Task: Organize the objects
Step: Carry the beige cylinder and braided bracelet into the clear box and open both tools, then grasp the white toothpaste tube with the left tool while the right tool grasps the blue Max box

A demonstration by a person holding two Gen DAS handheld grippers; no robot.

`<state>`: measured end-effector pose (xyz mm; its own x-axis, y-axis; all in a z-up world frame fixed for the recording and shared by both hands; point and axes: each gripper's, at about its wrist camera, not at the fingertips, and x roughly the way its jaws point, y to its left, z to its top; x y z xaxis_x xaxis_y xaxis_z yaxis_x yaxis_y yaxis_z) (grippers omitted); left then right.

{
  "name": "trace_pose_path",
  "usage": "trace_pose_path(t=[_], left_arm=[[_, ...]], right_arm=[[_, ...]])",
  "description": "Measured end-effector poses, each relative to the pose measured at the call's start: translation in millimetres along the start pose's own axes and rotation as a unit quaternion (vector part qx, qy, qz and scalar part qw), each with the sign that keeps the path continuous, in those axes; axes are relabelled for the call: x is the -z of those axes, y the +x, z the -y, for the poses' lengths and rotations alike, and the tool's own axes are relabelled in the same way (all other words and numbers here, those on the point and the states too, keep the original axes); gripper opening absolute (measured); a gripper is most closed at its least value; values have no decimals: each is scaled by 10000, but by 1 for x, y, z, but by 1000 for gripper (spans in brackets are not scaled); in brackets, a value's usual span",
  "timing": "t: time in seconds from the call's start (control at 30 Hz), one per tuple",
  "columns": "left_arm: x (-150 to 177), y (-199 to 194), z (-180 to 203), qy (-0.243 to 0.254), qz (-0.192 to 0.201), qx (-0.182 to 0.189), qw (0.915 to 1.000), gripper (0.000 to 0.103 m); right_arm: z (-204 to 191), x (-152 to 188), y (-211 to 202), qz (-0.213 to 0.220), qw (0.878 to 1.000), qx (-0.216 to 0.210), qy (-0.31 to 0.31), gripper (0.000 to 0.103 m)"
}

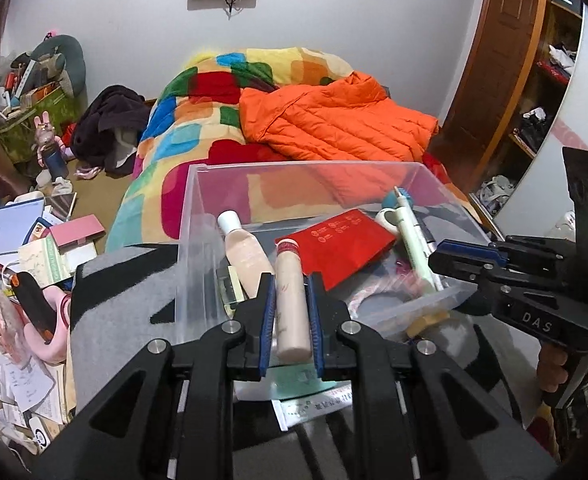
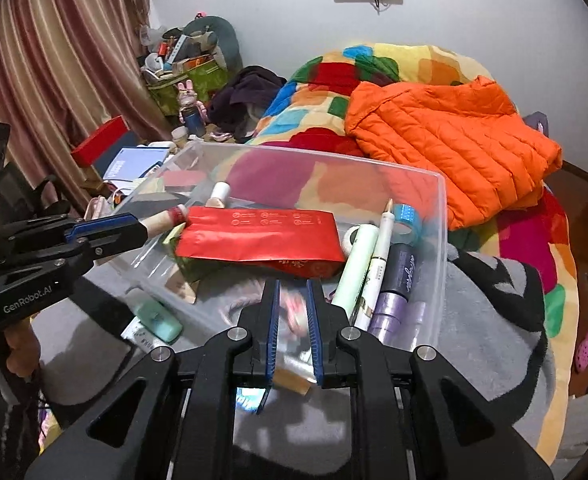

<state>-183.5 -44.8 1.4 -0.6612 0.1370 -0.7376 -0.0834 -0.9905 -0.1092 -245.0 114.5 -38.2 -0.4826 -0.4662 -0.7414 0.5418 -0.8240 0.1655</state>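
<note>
A clear plastic bin (image 1: 198, 200) (image 2: 440, 216) sits on a grey and black blanket on the bed. It holds a red packet (image 1: 336, 244) (image 2: 258, 236), a pink bottle (image 1: 246, 250), a pale green tube (image 1: 414, 248) (image 2: 356, 264), a white pen (image 2: 378, 264) and purple jars (image 2: 390, 312). My left gripper (image 1: 291, 280) is shut on a beige tube with a red cap (image 1: 292, 304) over the bin's near edge. My right gripper (image 2: 292, 292) is nearly closed with a blurred pink and white item (image 2: 294, 312) between its fingers.
An orange puffer jacket (image 1: 334, 120) (image 2: 454, 136) lies on a patchwork quilt (image 1: 198, 92) beyond the bin. A mint green tube (image 2: 156, 316) lies outside the bin's left wall. Books, boxes and clutter (image 1: 34, 248) cover the floor at left. A wooden door (image 1: 498, 60) stands at right.
</note>
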Motion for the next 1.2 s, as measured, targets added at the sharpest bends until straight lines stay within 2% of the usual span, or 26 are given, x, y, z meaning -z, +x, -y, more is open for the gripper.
trace_pose_path(t=[0.17, 0.33, 0.43, 0.63, 0.73, 0.9, 1.07, 1.13, 1.2], left_arm=[[4, -17, 8, 64, 138, 120, 9998, 17], [24, -31, 15, 269, 227, 31, 9994, 46], [38, -31, 17, 389, 120, 18, 9992, 50], [66, -12, 25, 769, -354, -87, 9964, 50], [69, 3, 30, 945, -618, -9, 9936, 52], [68, 20, 40, 1154, -827, 105, 9898, 60], [71, 25, 44, 1251, -990, 348, 9866, 59], [76, 24, 46, 1288, -1056, 387, 9853, 42], [83, 18, 47, 1377, -1067, 374, 9840, 31]], right_arm=[[-6, 6, -19, 177, 9998, 55, -79, 25], [-14, 18, -33, 270, 9994, 39, -202, 33], [-18, 27, -39, 307, 9991, 69, -283, 39], [-17, 44, -47, 224, 9995, -62, -201, 46], [-17, 55, -42, 68, 9997, -159, -171, 49], [-19, 68, -20, -368, 9988, -232, -210, 52], [-23, 74, 2, -693, 9968, -262, -295, 52], [-25, 73, 6, -723, 9965, -270, -313, 52], [-26, 73, 8, -734, 9965, -284, -297, 54]])
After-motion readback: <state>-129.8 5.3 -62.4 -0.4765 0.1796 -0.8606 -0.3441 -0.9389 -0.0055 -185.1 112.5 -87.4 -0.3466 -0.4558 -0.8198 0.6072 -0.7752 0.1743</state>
